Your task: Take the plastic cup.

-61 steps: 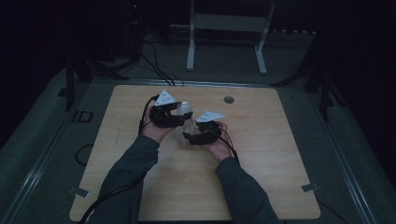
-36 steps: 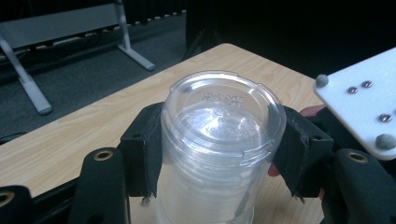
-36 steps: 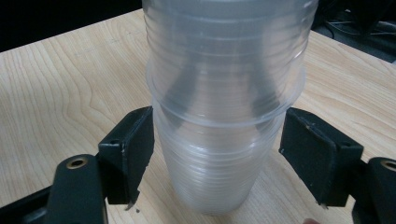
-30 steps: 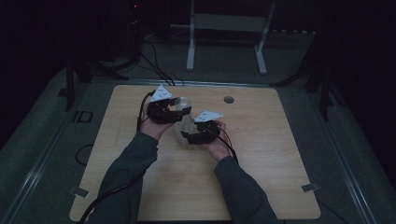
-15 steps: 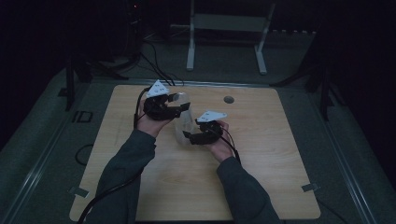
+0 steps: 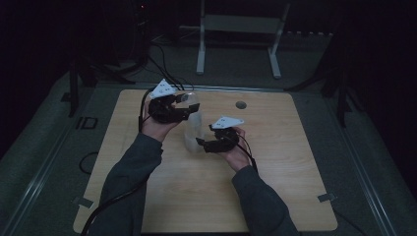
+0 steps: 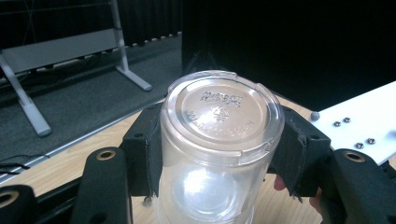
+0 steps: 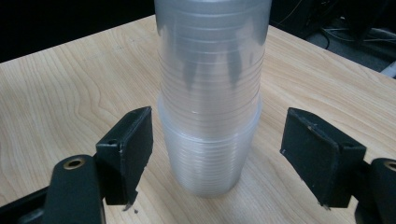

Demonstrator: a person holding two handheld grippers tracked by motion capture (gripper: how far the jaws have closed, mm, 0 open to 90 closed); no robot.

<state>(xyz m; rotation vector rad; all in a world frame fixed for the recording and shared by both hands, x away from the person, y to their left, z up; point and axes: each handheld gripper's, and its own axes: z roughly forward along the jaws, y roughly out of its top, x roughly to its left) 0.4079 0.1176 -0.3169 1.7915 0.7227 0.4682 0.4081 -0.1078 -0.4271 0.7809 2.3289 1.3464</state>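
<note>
A stack of clear plastic cups (image 6: pixel 193 132) stands upside down on the wooden table (image 6: pixel 275 196). My left gripper (image 6: pixel 184 102) is shut on the top cup (image 7: pixel 219 135), its pads (image 7: pixel 145 154) pressing both sides just under the embossed base. In the right gripper view the upper cups (image 8: pixel 210 60) sit partly drawn out of the bottom cup (image 8: pixel 208 154), which rests on the table. My right gripper (image 8: pixel 231 154) straddles that bottom cup. Its jaws have just been opening, and its pads (image 8: pixel 128 149) stand clear of the cup on both sides.
A small round hole (image 6: pixel 240 104) lies in the table behind the cups. A metal stand (image 6: pixel 241 24) and cables (image 6: pixel 157 54) sit on the dark floor beyond the far edge. The white plate (image 7: pixel 359 121) of the right gripper is close to the left gripper.
The left gripper has risen a little with the top cup, so the stack looks taller. The right gripper has stayed low beside the stack's base.
</note>
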